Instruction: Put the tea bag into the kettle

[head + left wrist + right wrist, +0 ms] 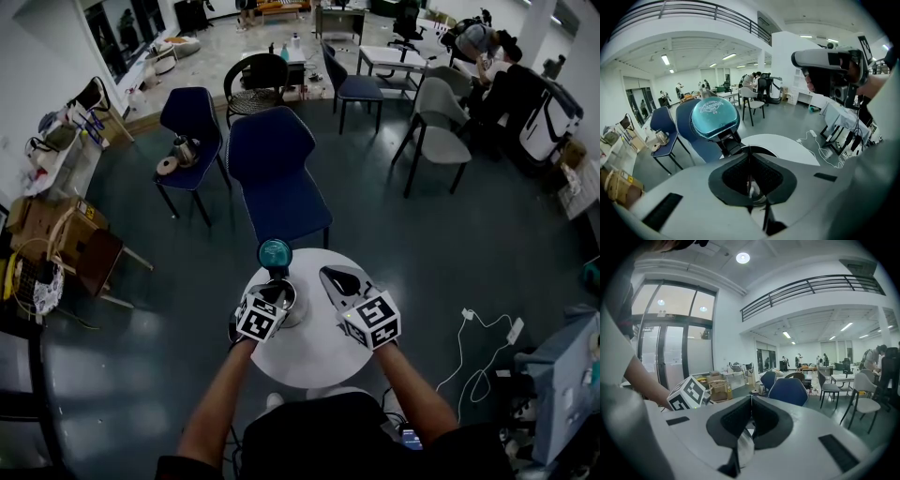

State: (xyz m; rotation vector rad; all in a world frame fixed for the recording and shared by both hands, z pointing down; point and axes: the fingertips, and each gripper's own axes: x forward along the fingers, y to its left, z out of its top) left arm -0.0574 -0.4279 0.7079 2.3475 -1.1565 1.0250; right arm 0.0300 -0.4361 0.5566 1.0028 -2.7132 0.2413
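Chair (277, 169) just behind table (309, 361) with kettle (276, 253)

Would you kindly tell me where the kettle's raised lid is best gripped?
Probably its free top rim, from above: the teal lid stands upright, flat face towards the left gripper, so the jaws could pinch that thin edge front to back.

The kettle (764, 151) stands upright on the round white surface (787, 143), directly beneath the left hand-held gripper (750, 151), which hides most of its body. Its teal lid (714, 117) is flipped open and stands upright on a black hinge just beyond the jaw tips. The dark rim of the mouth curves just past them. A small pale scrap, seemingly the tea bag (751, 187), sits pinched between the closed jaws above the open mouth.
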